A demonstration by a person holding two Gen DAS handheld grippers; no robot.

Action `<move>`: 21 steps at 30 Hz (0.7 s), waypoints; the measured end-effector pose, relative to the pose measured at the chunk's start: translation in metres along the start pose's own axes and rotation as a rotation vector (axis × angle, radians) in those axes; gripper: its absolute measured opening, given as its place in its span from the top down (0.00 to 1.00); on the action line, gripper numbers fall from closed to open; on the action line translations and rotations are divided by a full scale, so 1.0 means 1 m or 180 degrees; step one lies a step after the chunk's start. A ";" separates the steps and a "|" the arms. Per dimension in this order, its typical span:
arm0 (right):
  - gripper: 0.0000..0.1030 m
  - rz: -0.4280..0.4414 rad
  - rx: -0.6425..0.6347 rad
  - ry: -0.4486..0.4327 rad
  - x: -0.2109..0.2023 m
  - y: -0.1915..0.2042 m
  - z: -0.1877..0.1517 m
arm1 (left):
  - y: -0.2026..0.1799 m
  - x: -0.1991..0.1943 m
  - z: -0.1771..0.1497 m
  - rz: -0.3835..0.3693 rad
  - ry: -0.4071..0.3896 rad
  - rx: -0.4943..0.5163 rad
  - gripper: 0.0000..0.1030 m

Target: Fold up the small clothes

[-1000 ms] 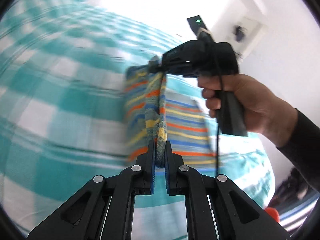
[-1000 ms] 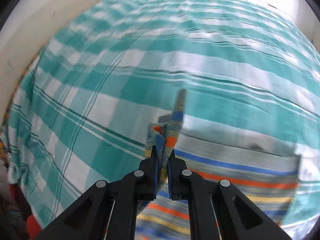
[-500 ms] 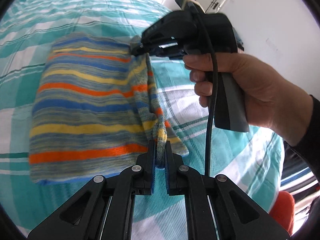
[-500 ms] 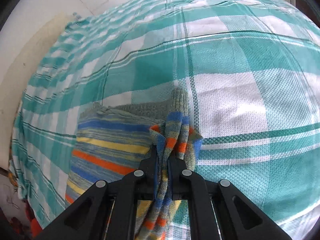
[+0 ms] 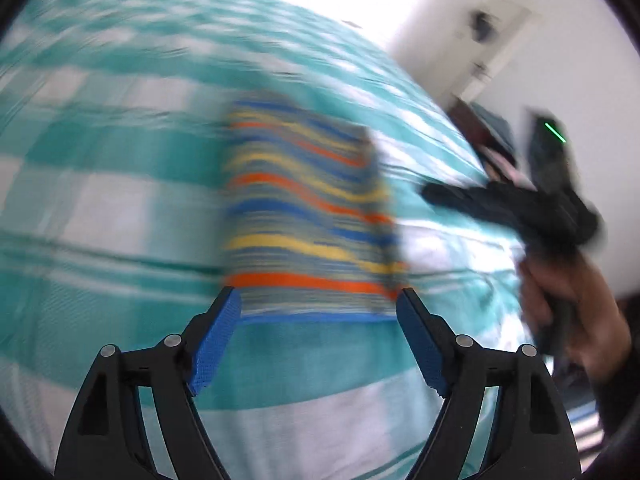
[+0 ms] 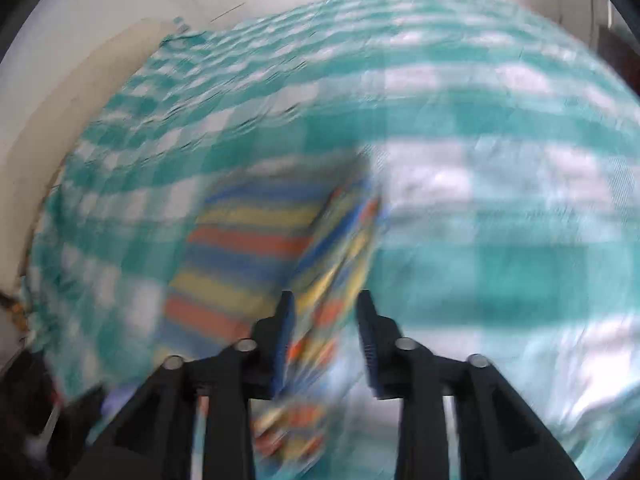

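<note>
Folded striped knit garment [image 5: 308, 216] lies on checked bedsheet [image 5: 100, 184]

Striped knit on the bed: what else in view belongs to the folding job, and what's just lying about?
Belongs to the job:
- striped knit garment, folded on the bed
- left claw, jaws opening, nothing between them
- right claw, jaws opening, loose fabric still between them

Just lying about:
- teal checked bedsheet, only the work surface
- dark clutter past the bed's edge, too blurred to identify
</note>
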State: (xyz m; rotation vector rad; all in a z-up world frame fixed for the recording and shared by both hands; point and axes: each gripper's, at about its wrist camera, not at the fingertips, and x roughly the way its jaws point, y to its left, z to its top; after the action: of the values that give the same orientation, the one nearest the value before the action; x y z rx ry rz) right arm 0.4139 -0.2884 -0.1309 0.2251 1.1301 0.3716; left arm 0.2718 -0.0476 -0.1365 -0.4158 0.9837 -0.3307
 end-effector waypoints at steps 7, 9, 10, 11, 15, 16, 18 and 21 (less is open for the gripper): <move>0.93 -0.0335 -0.0324 0.0370 0.048 0.034 -0.055 | 0.036 -0.023 -0.019 0.0451 -0.0075 -0.0151 0.22; 0.93 -0.0218 -0.0043 0.0152 0.030 0.022 -0.054 | 0.044 -0.030 -0.025 0.0561 -0.0189 -0.0102 0.20; 0.93 -0.0215 0.0025 0.0009 0.021 0.017 -0.054 | 0.046 -0.028 -0.028 0.0612 -0.0212 -0.0083 0.20; 0.92 -0.0268 0.0030 -0.0038 0.021 0.014 -0.055 | 0.051 -0.023 -0.033 0.0659 -0.0186 -0.0074 0.20; 0.71 -0.0256 0.0134 0.0214 0.040 -0.005 -0.056 | 0.061 -0.009 -0.048 0.0685 -0.0120 0.0003 0.21; 0.64 -0.0215 0.0190 0.0148 0.030 -0.008 -0.053 | 0.060 -0.010 -0.051 0.0691 -0.0163 0.0086 0.20; 0.63 -0.0211 0.0199 -0.0005 0.014 -0.009 -0.047 | 0.057 -0.007 -0.059 0.0761 -0.0187 0.0267 0.19; 0.63 -0.0273 -0.0002 -0.0185 0.003 -0.001 -0.025 | 0.051 -0.001 -0.062 0.0859 -0.0200 0.0411 0.13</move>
State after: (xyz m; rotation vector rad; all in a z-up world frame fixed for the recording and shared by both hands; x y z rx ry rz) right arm 0.3928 -0.2881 -0.1438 0.1851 1.0788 0.2877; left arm 0.2225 -0.0145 -0.1907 -0.1719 0.9381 -0.1350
